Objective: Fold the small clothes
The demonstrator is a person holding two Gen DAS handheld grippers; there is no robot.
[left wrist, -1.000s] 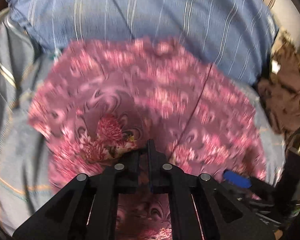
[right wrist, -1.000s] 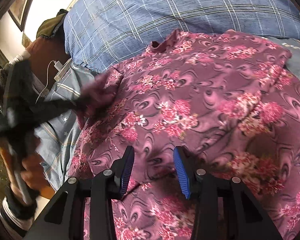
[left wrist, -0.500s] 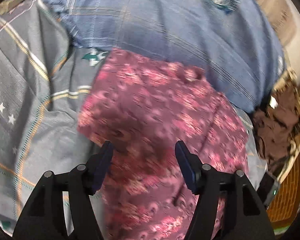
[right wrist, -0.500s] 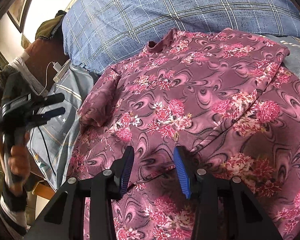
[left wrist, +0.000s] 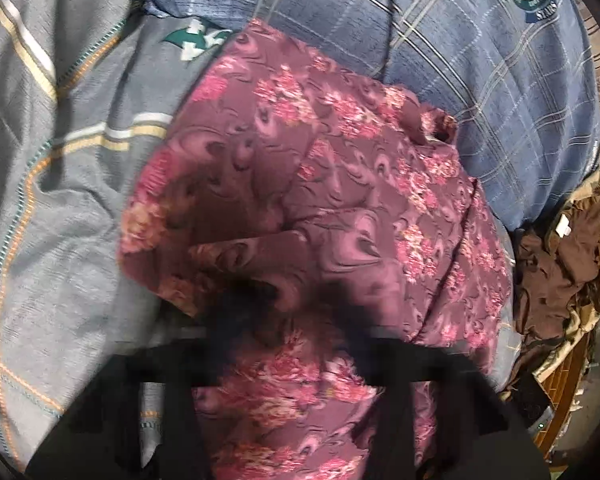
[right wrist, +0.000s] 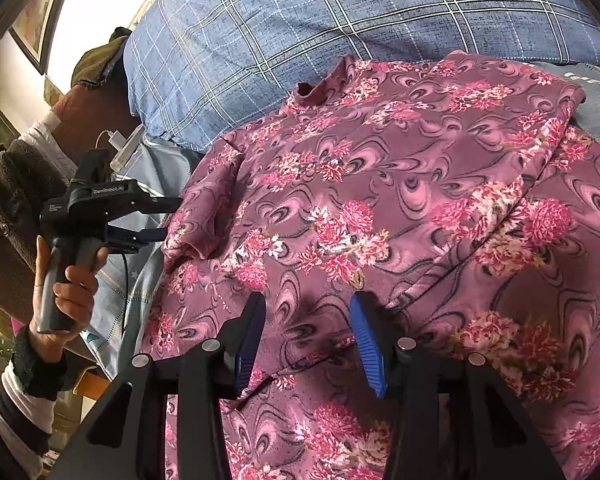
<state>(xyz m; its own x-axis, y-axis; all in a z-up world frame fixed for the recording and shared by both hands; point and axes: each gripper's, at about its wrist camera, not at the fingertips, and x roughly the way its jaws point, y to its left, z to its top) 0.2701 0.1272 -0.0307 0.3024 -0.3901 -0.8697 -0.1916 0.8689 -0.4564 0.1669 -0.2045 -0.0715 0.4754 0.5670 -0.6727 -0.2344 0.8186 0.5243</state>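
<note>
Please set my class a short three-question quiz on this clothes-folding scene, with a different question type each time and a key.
1. True or false: the floral top lies on a bare wooden floor.
2. The top's neckline points toward: A) the blue checked pillow; B) a laundry basket; C) a book.
3. Are the jaws of the right gripper open or shut?

Key: 1. False: it lies on the grey bedsheet. 2. A. 3. Open, poised over the top with nothing clamped.
</note>
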